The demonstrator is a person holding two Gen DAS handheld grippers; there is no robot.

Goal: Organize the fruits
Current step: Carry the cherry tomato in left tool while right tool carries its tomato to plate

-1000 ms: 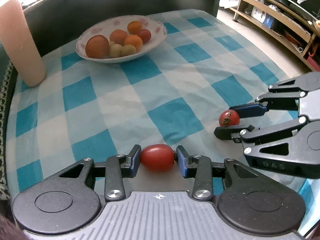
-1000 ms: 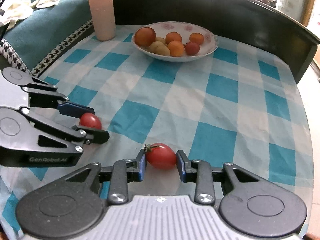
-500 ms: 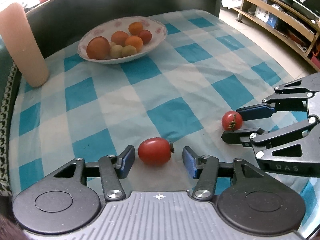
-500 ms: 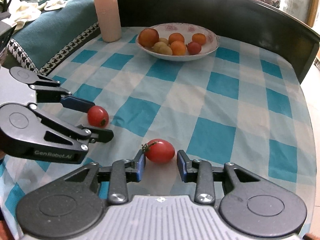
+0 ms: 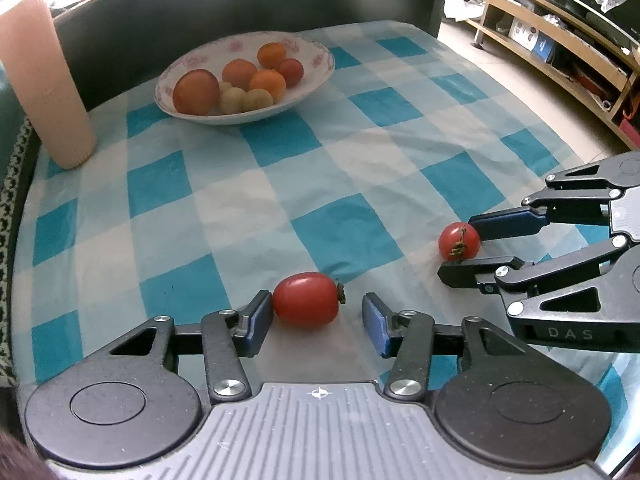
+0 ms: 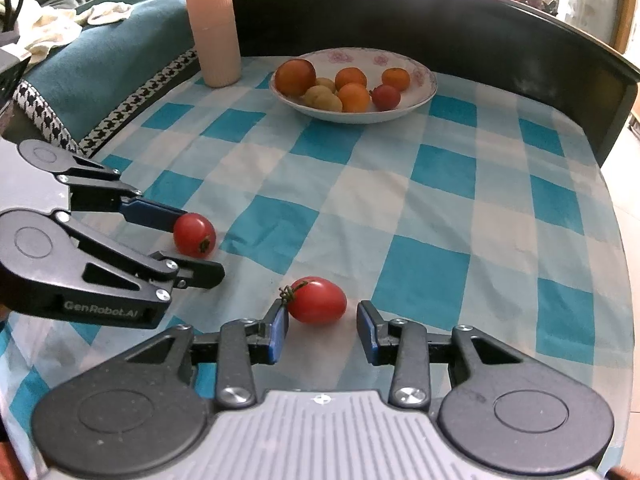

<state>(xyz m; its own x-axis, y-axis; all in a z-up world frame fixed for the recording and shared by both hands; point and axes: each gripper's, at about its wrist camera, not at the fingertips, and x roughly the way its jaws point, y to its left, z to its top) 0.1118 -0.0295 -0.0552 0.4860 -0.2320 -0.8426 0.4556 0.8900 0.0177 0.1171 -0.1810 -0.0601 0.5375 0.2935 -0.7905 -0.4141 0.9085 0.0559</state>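
Two red cherry tomatoes lie on the blue-and-white checked cloth. The oval tomato (image 5: 306, 299) rests between the fingers of my left gripper (image 5: 317, 318), which is open; it touches the left pad and is clear of the right. The stemmed tomato (image 6: 318, 300) lies between the fingers of my right gripper (image 6: 323, 322), also open, with gaps on both sides. Each gripper shows in the other's view: the right gripper (image 5: 460, 247) around its stemmed tomato (image 5: 459, 241), the left gripper (image 6: 198, 243) around its oval tomato (image 6: 195, 235). A white floral bowl (image 5: 320, 60) of several fruits stands at the far end.
A tall pink cup (image 5: 44, 80) stands at the far left of the cloth, beside the bowl (image 6: 424, 76). A dark raised rim runs round the table's back. A teal cushion with white rags (image 6: 52, 28) lies off to the left, wooden shelves (image 5: 560, 40) to the right.
Both grippers were shut on their tomatoes one second ago. Both have opened, and the tomatoes now lie loose on the cloth between the fingers.
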